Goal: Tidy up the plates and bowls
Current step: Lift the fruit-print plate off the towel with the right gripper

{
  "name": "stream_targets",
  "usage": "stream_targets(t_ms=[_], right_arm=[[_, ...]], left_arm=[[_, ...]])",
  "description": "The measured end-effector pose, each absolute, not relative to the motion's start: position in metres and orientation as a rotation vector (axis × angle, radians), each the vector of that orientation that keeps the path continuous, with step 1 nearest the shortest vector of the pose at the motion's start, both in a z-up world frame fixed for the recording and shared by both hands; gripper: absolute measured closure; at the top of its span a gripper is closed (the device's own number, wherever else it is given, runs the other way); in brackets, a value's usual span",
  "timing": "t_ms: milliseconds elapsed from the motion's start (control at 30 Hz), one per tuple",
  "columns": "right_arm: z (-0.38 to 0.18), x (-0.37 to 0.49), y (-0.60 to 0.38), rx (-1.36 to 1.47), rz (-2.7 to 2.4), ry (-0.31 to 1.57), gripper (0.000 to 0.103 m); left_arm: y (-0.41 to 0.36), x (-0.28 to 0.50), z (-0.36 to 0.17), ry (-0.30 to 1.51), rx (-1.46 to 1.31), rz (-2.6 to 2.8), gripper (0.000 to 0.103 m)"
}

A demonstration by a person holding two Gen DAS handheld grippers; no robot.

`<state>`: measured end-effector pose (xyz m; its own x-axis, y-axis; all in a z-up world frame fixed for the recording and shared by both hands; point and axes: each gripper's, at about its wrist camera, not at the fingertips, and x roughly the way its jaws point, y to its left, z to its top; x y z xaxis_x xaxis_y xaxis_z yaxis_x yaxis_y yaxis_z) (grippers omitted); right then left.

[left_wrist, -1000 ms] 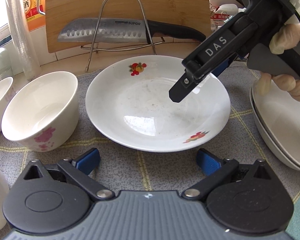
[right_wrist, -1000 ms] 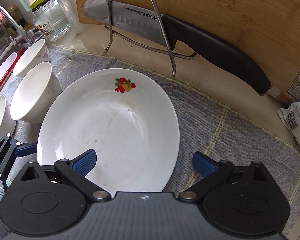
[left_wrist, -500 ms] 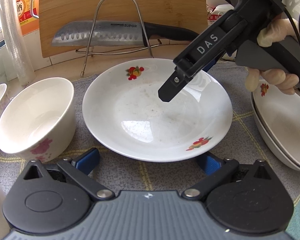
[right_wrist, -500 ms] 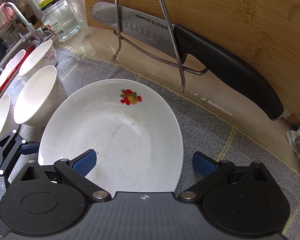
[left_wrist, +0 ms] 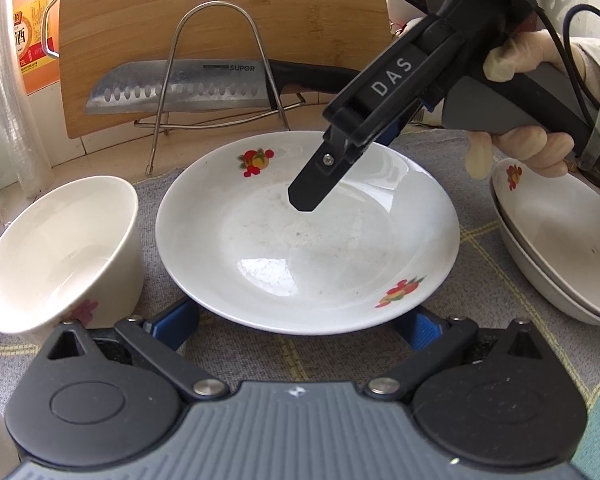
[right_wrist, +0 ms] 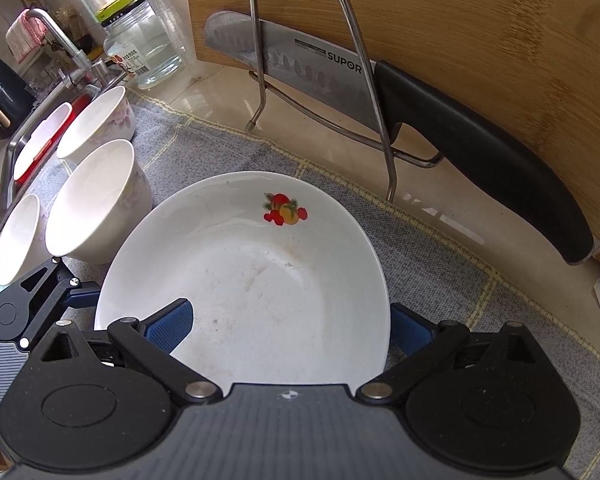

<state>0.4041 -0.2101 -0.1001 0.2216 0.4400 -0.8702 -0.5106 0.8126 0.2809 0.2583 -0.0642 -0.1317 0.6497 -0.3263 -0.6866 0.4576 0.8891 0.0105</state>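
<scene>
A white plate with fruit prints (left_wrist: 308, 248) lies on the grey mat; it also shows in the right wrist view (right_wrist: 252, 280). My left gripper (left_wrist: 300, 326) is open at the plate's near edge, its blue pads low on either side of the rim. My right gripper (right_wrist: 290, 330) is open, one pad inside the plate, the other outside its right rim. It also shows in the left wrist view, its finger (left_wrist: 320, 176) over the plate. A white bowl (left_wrist: 64, 252) stands left of the plate. Stacked plates (left_wrist: 556, 248) sit at the right.
A knife (left_wrist: 188, 88) rests in a wire stand (left_wrist: 216, 76) against a bamboo cutting board (left_wrist: 220, 4) behind the plate. More white bowls (right_wrist: 96, 128) stand at the left near a sink (right_wrist: 40, 144). A glass jar (right_wrist: 148, 48) stands behind them.
Both grippers have moved closer to the plate. The left pads now flank its near edge, and the right gripper now straddles the plate's right rim.
</scene>
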Motion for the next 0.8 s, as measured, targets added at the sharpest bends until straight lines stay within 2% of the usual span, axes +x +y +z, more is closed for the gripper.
stream_targets(t_ms=[500, 667, 800], right_arm=[[-0.098, 0.428, -0.224, 0.05, 0.769, 1.235, 0.0], [-0.098, 0.433, -0.225, 0.07, 0.783, 1.235, 0.013], [-0.098, 0.436, -0.224, 0.081, 0.786, 1.243, 0.014]], left_arm=[[-0.053, 0.256, -0.133, 0.703, 0.198, -0.481, 0.0], [-0.053, 0.255, -0.134, 0.695, 0.196, -0.481, 0.0], [-0.052, 0.255, -0.134, 0.696, 0.195, -0.482, 0.0]])
